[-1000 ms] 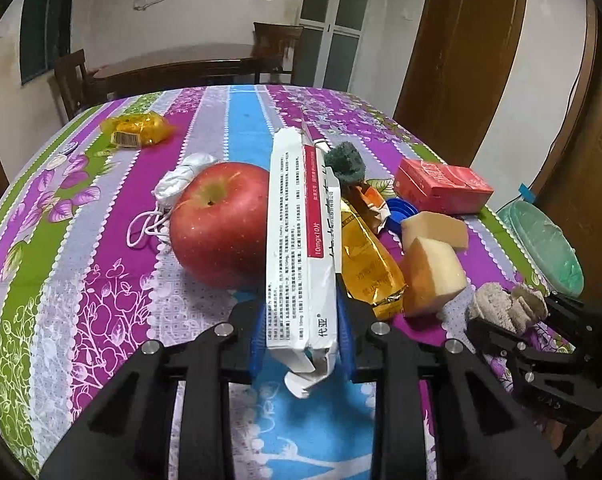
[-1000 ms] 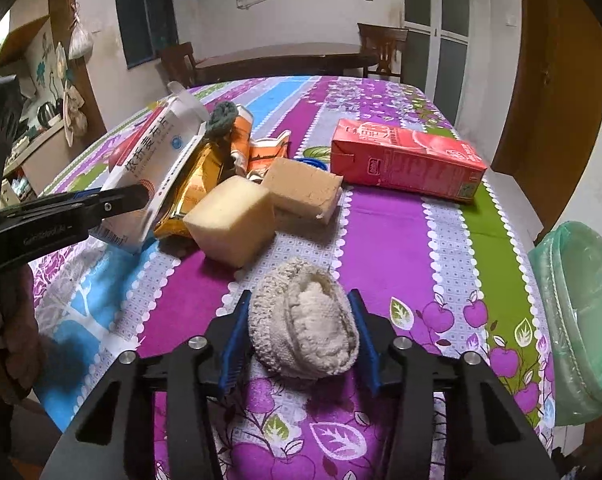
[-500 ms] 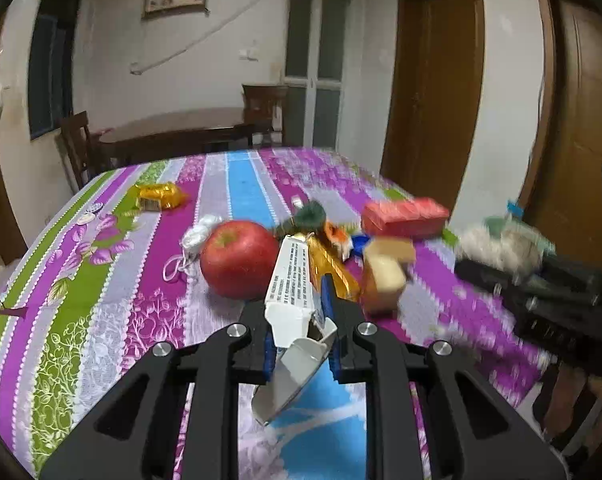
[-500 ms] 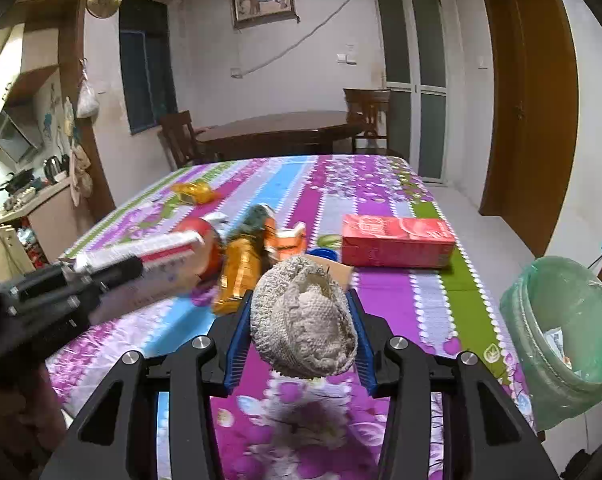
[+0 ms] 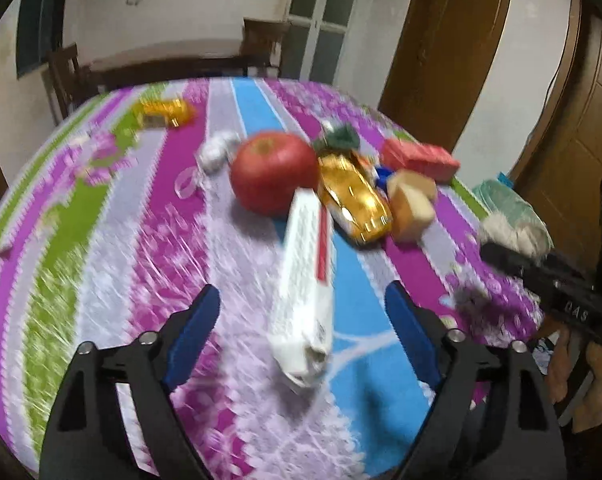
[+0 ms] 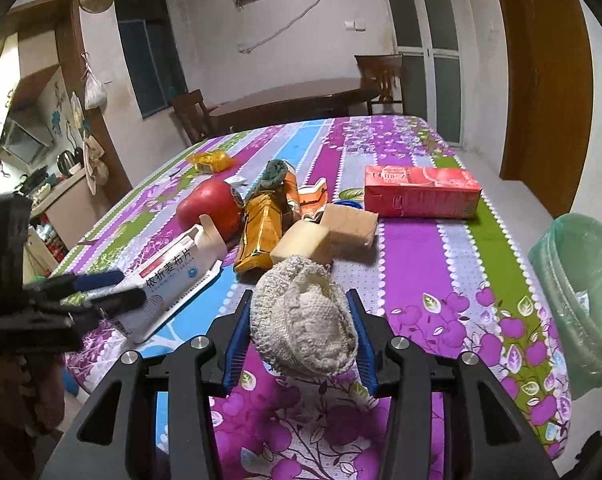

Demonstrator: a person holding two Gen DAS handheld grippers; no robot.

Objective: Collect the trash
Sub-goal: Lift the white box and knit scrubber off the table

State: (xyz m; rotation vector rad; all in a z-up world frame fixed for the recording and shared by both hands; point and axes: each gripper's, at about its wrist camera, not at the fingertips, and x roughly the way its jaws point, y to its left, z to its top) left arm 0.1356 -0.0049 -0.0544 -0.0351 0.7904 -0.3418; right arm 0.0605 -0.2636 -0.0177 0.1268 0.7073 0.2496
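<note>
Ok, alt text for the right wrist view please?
The right gripper is shut on a knitted rag above a floral tablecloth. A green-lined bin stands at right; the left gripper is open around a white box.

Motion blurs the whole left wrist view, smearing the print on the white carton (image 5: 307,288) beyond reading.

Apple (image 6: 209,210) behind box (image 6: 169,276) on table (image 6: 413,240), carton (image 6: 421,197) right — bin (image 6: 577,292) beside table edge
</note>
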